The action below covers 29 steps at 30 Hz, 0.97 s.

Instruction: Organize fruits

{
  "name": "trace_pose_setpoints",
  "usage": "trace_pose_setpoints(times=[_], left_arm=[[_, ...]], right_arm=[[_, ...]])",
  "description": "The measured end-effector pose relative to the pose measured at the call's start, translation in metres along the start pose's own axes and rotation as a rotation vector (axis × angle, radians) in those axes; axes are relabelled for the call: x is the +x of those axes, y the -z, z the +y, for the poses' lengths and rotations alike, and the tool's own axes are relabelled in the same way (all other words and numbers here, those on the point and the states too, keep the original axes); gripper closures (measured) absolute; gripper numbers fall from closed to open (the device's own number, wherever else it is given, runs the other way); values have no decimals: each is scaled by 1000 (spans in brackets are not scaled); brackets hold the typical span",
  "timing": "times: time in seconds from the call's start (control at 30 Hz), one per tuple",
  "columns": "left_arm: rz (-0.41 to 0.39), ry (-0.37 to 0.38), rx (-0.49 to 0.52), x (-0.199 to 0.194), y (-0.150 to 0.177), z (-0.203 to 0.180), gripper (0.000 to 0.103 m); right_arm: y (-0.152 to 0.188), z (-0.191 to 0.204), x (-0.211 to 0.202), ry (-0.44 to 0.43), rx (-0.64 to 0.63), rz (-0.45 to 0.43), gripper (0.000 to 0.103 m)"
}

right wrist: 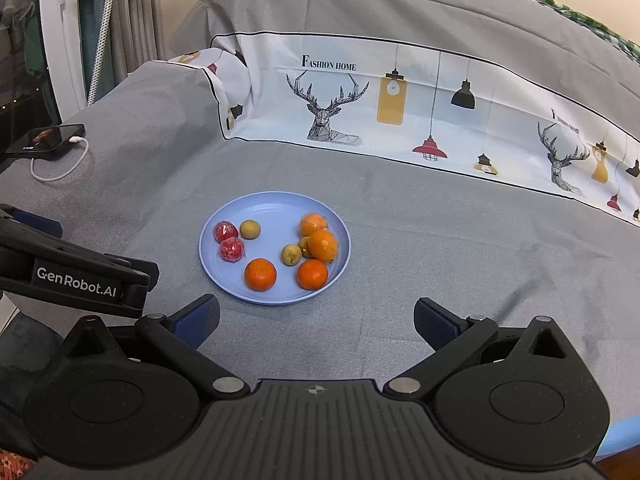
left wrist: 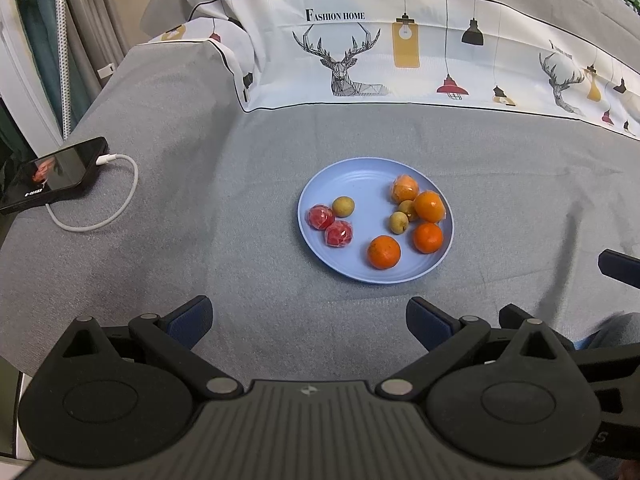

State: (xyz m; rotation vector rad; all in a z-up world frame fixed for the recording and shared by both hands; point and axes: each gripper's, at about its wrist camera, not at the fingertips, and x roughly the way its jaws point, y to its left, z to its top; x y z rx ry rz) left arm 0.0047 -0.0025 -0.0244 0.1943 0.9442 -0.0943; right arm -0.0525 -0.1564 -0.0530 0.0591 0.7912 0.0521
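Observation:
A light blue plate (left wrist: 352,172) (right wrist: 272,204) rests on the grey bedspread and holds all the fruit. Two red wrapped fruits (left wrist: 321,217) (right wrist: 225,231) lie at its left beside a small yellow-green fruit (left wrist: 343,206) (right wrist: 250,229). Several oranges (left wrist: 384,252) (right wrist: 260,274) and two more small yellow-green fruits (left wrist: 399,222) (right wrist: 291,254) fill its right and front. My left gripper (left wrist: 308,320) hovers open just short of the plate, empty. My right gripper (right wrist: 316,320) is also open and empty, near the plate's front rim.
A black phone (left wrist: 52,176) (right wrist: 48,140) with a white charging cable (left wrist: 116,200) lies far left on the bed. A folded quilt printed with deer and lamps (left wrist: 400,52) (right wrist: 400,108) rises behind the plate. The left gripper's body (right wrist: 76,276) shows at left.

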Motion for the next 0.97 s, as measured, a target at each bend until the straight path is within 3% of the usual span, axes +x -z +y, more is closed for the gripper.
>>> trace_pose_setpoints(times=[0.97], left_arm=[[-4,-8,8,3,1,-1,0]], right_arm=[[1,0,2,-11,-1,5,1]])
